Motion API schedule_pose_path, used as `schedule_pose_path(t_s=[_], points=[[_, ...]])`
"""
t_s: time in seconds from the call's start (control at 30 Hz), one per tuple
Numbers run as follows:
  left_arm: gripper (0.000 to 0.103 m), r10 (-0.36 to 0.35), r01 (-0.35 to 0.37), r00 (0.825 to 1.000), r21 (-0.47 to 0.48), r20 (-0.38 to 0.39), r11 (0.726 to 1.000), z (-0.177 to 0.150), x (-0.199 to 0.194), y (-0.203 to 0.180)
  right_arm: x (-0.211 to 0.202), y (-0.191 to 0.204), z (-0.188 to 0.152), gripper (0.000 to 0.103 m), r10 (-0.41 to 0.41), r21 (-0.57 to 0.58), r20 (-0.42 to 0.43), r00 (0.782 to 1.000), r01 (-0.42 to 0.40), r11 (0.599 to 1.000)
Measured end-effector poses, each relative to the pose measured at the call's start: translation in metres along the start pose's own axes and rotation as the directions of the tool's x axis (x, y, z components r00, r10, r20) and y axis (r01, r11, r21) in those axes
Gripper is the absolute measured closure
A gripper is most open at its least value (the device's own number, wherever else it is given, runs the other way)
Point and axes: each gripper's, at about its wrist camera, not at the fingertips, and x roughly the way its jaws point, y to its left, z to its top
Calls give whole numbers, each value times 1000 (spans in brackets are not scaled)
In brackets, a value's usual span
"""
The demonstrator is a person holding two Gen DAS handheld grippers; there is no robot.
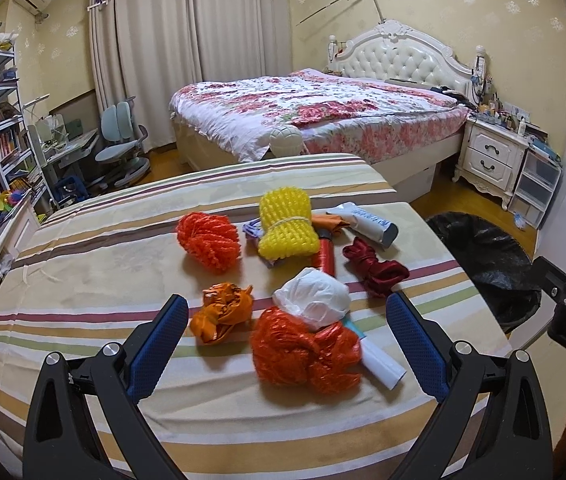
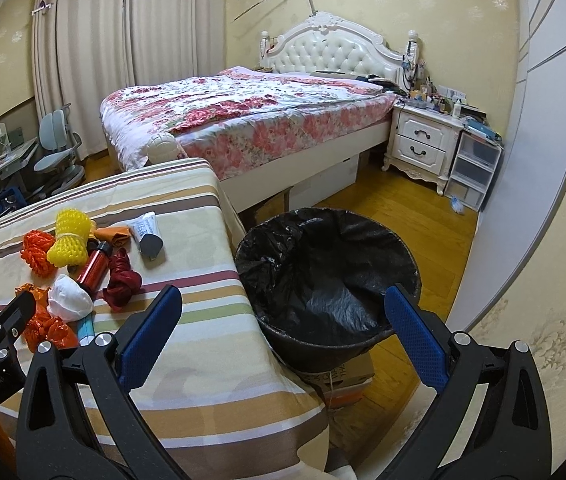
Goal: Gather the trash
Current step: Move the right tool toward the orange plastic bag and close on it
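Crinkled orange plastic bag, white wad, yellow foam net on striped counter; both grippers' fingers spread wide, empty.

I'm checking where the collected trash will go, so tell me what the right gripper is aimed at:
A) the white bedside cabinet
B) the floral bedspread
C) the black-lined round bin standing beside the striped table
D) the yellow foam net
C: in the right wrist view the open right gripper frames the black-lined round bin, which stands on the floor next to the striped table, with no trash visible in it.
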Motion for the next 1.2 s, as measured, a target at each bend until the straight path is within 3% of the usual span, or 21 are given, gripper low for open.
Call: schedule_pose_path(t_s=[0.43, 0.73, 1.2], points=[[7, 110, -113, 992, -62, -63, 992, -21, 3, 71, -5, 63, -10, 5, 116, -123, -47, 992, -121, 985], [7, 128, -136, 987, -84, -97, 987, -29, 8, 93, -2, 94, -22, 25, 181, -179, -125, 975, -202, 963], [7, 202, -215, 973, -127, -109, 968, -38, 5, 146, -10, 153, -30, 26, 295, -271, -160, 942, -329, 905]])
